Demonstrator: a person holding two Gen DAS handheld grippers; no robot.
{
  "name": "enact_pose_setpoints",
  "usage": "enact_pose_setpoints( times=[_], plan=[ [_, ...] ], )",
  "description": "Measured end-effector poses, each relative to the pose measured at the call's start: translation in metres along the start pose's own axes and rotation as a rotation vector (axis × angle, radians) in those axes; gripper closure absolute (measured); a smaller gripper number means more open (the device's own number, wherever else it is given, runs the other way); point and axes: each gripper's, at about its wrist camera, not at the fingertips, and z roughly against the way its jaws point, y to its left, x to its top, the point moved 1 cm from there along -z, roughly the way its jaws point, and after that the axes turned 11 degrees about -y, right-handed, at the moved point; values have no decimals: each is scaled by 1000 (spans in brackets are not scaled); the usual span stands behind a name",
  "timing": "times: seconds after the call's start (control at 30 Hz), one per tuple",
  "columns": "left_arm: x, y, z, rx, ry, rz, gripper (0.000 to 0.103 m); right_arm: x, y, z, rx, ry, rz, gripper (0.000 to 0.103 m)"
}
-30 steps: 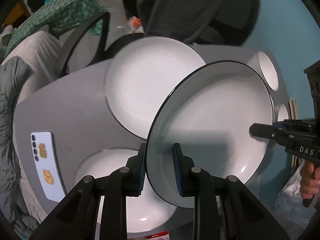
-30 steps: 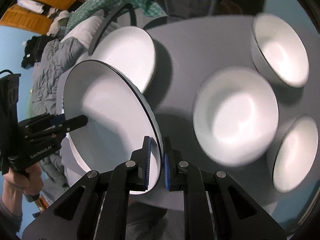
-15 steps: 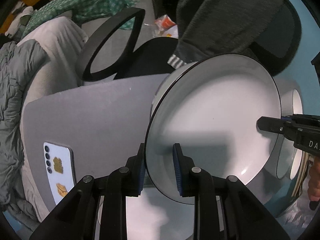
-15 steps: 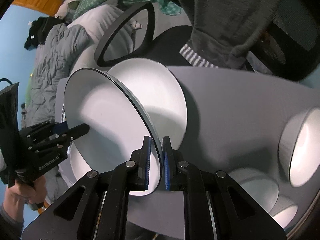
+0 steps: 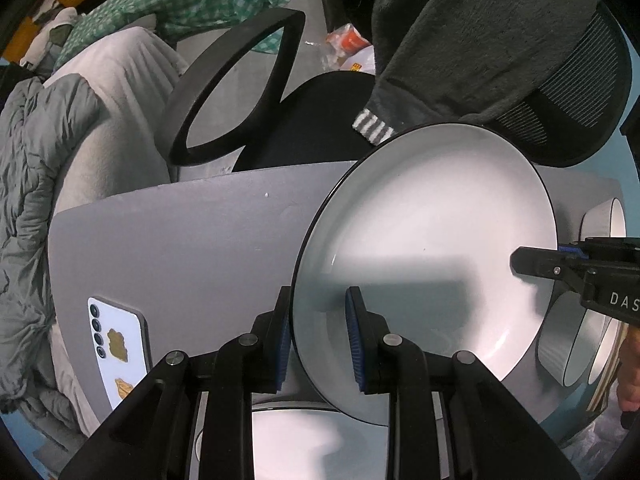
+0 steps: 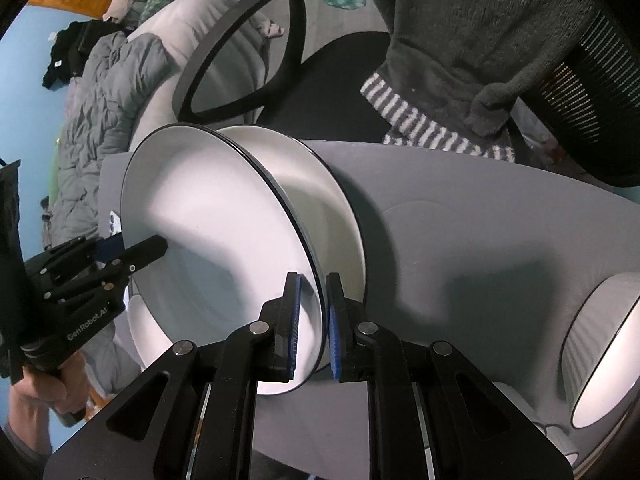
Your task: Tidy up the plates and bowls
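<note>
A white plate with a dark rim [image 5: 432, 248] is held tilted above the grey table [image 5: 192, 240]. My left gripper [image 5: 316, 340] is shut on its near rim; my right gripper [image 6: 312, 324] is shut on the opposite rim. The held plate [image 6: 208, 232] hangs just over a second white plate [image 6: 320, 208] lying on the table, which the left wrist view hides. Another white plate [image 5: 296, 440] lies below the left gripper. White bowls [image 6: 608, 352] stand at the right, also visible in the left wrist view [image 5: 588, 344].
A white phone [image 5: 120, 344] lies on the table's left side. A black office chair [image 5: 240, 92] with a dark garment [image 5: 460, 40] stands behind the table. A grey quilt [image 5: 28, 200] lies to the left.
Both grippers have carried the held plate toward the table's far edge, over the second plate. The bowls have slid to the right edge of both views.
</note>
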Motion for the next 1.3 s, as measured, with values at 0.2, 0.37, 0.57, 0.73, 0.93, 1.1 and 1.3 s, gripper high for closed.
enact_pose_setpoints(
  times=[0.2, 0.37, 0.57, 0.73, 0.93, 1.1, 1.3],
  plan=[
    [-1, -4, 1, 0, -14, -7, 78, 6, -6, -4, -24, 20, -1, 90],
    [-2, -8, 2, 9, -21, -39, 78, 6, -8, -2, -12, 22, -15, 88],
    [-7, -9, 1, 10, -14, -42, 75, 6, -3, 2, -21, 32, -19, 79],
    [-12, -8, 5, -12, -21, -25, 70, 4, -7, 7, -12, 28, -63, 76],
    [-18, -6, 11, -30, -37, 2, 62, -2, -4, 14, -53, 4, -64, 66],
    [-22, -6, 16, -53, -51, 34, 58, -5, 0, 23, -86, -32, -30, 65],
    [-34, -2, 37, -69, -107, 44, 48, -14, 18, 50, -189, -148, 60, 50]
  ],
)
